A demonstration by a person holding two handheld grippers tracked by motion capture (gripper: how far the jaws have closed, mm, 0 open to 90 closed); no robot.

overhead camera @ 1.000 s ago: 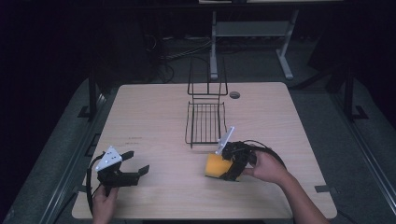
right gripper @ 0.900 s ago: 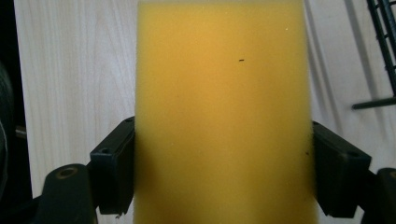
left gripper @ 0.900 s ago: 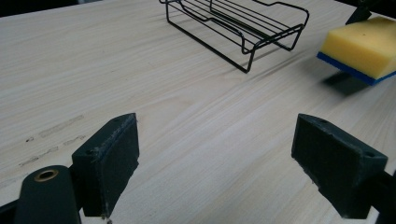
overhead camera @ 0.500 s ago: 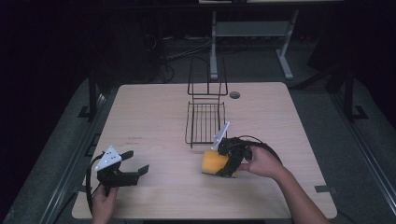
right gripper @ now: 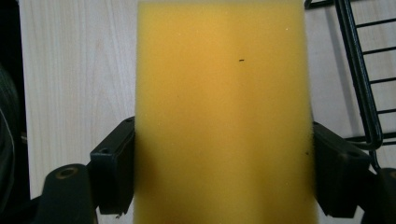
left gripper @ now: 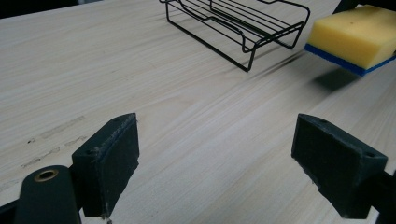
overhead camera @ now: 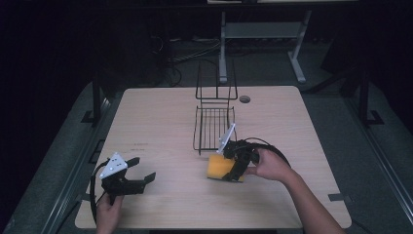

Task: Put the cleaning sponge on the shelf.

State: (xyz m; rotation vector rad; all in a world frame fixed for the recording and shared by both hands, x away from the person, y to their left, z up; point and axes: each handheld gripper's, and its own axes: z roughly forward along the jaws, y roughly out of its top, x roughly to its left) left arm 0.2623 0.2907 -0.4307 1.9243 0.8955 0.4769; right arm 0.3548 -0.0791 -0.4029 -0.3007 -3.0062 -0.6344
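Yellow foam sponge with a blue scrub layer (overhead camera: 221, 168) sits clamped between the right gripper (overhead camera: 234, 165) jaws, lifted off the wooden surface (overhead camera: 160, 122); over the last second it has drifted closer to the black wire basket (overhead camera: 213, 127) just beyond the jaws, likely its destination. Left gripper (overhead camera: 127, 180) idles, jaws apart and empty

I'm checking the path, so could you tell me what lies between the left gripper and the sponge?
Bare wooden tabletop lies between the left gripper and the sponge, as the high view shows.
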